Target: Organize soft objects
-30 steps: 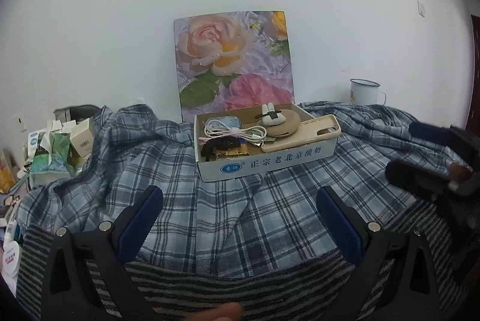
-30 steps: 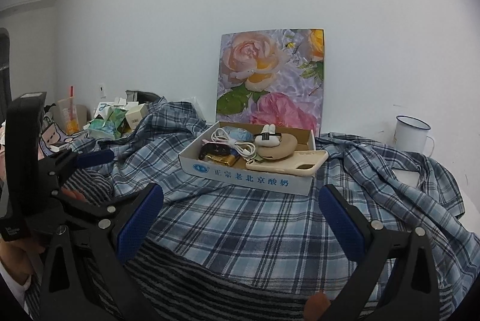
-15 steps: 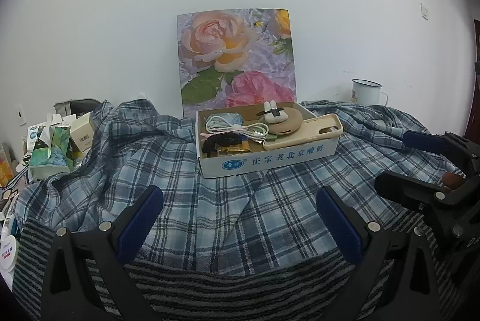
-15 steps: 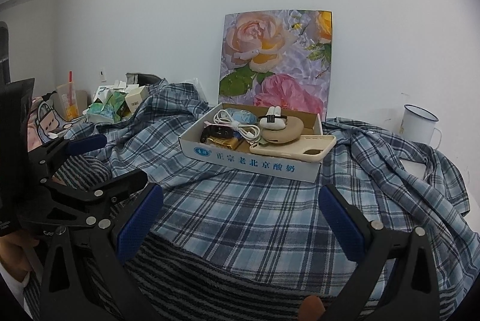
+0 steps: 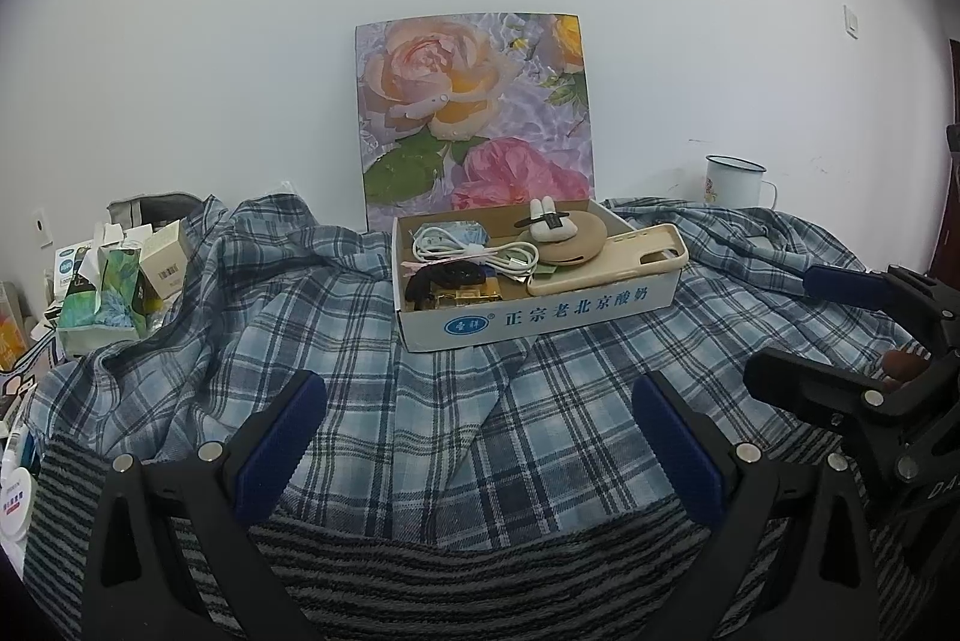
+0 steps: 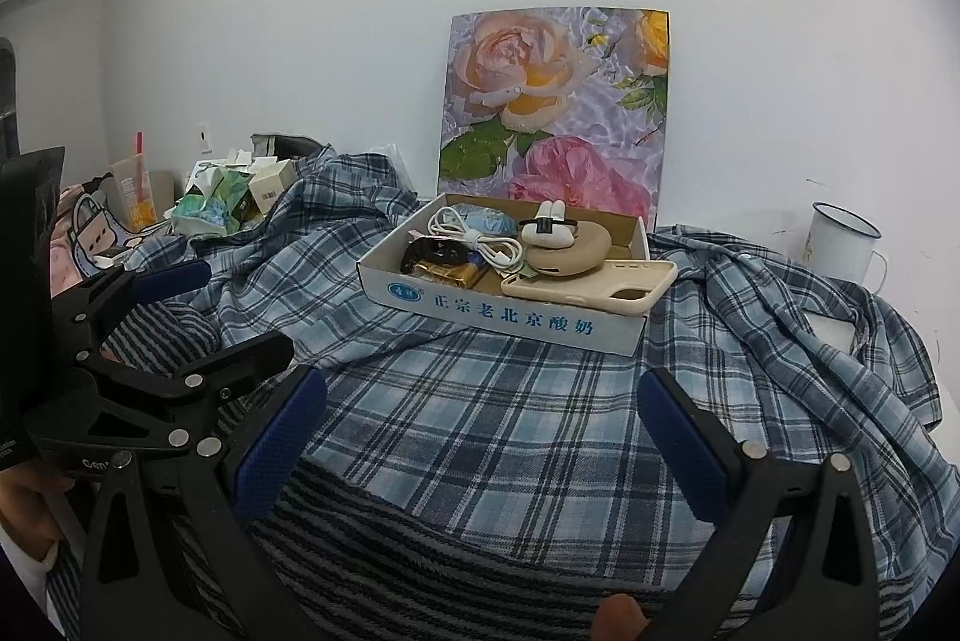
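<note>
Both claws, left [image 5: 474,437] and right [image 6: 480,437], hang wide and empty over the plaid shirt [image 5: 420,401], which spreads sideways beneath the cardboard box [image 5: 540,308] straight ahead.

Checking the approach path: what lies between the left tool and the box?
Only plaid shirt lies between the left tool and box, seen in the left wrist view.

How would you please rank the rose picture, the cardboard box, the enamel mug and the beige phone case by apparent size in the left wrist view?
1. rose picture
2. cardboard box
3. beige phone case
4. enamel mug, though it stands farther back, which shrinks it.
</note>
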The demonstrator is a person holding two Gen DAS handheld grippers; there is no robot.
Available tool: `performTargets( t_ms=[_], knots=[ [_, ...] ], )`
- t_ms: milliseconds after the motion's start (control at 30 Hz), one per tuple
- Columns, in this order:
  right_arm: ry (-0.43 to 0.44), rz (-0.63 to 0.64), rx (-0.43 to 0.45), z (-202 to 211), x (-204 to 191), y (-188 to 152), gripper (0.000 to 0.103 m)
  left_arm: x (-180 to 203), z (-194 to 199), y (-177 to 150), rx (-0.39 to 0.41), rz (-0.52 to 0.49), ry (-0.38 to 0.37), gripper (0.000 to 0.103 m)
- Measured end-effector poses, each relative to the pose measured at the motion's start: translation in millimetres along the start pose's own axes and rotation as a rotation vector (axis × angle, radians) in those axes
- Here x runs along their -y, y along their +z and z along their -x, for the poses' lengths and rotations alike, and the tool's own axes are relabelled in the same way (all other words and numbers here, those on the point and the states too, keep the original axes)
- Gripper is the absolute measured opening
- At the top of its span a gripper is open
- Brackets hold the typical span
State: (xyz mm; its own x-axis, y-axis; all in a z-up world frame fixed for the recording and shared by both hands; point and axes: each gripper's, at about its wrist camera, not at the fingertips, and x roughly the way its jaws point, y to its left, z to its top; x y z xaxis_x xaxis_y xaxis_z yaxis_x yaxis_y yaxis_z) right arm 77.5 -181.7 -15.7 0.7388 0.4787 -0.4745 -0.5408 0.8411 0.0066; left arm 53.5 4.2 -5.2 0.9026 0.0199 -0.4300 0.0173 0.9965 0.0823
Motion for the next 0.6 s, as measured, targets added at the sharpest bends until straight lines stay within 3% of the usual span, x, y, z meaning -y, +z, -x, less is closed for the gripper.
performTargets(
  t_ms=[600],
  knots=[
    [-0.001, 0.0, -0.004, -1.7, -1.2, -0.8, 0.103, 0.1, -0.9, -0.5, -0.003, -0.001, 0.0, 0.103]
  ],
)
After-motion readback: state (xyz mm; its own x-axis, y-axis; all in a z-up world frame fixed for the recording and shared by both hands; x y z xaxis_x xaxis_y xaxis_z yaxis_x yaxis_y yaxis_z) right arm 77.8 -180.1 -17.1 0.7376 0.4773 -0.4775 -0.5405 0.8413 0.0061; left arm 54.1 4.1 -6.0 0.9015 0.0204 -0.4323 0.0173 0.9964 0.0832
